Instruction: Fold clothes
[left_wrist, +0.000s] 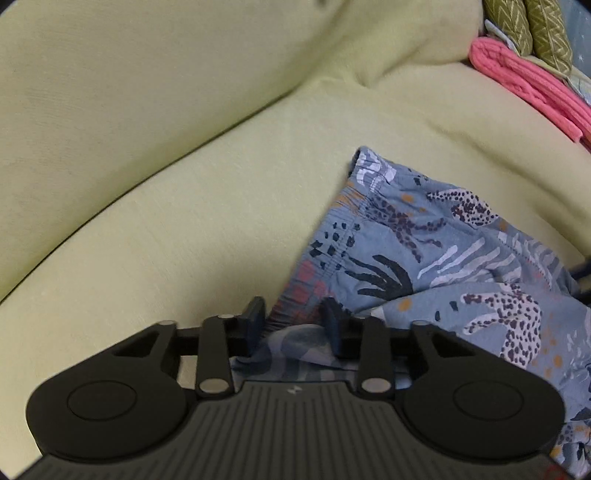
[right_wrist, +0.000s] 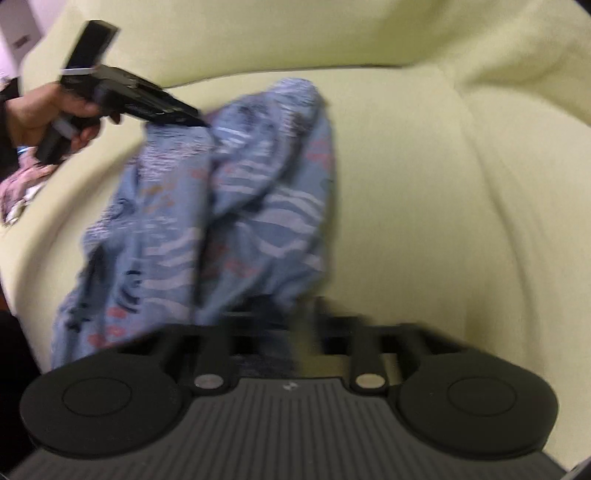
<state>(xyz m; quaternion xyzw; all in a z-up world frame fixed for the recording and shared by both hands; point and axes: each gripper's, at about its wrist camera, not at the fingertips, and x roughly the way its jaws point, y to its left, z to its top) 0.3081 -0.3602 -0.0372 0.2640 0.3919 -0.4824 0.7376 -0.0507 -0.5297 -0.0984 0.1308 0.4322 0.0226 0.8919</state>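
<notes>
Shorts (left_wrist: 436, 240): grey-blue, printed with white and navy leaves, black-spotted pale starfish shapes, orange and red dots.
Sofa (left_wrist: 184, 147): plain pale yellow-green.
Knit cloth (left_wrist: 524, 85): coral pink, ribbed.
Cushions (left_wrist: 528, 29): olive, chevron weave.
Grippers: black, ridged grey housings.

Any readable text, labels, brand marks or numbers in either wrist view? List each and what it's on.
No readable words or numbers.
Left gripper body: small pale logo mark, not lettering.
Right gripper body: same mark, blurred.
Patterned blue shorts: print only, no text.
</notes>
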